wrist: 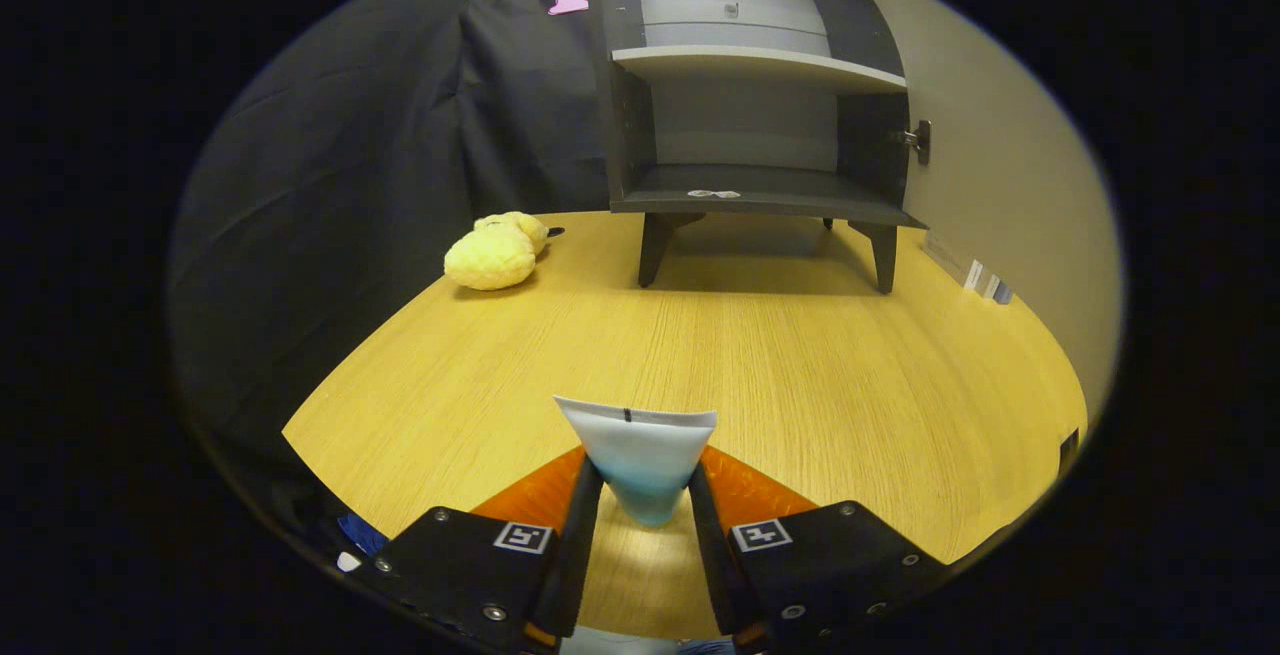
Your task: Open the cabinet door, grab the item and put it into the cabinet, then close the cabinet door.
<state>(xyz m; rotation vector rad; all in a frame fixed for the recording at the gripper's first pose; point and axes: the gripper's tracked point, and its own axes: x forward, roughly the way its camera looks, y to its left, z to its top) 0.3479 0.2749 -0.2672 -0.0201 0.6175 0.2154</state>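
Wooden worktop (780, 365), open cabinet (750, 85) standing at its far side, yellow plush toy (492, 255) left of the cabinet's legs, jaws (645, 495) level and facing the cabinet, clamped on a pale blue pouch (640, 455).

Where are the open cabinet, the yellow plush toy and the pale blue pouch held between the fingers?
Cabinet (760, 197): gripper view, front edge of its bottom shelf.
Yellow plush toy (490, 258): gripper view, middle of its larger lump.
Pale blue pouch (640, 455): gripper view, its middle, pinched by both fingers (578, 535).
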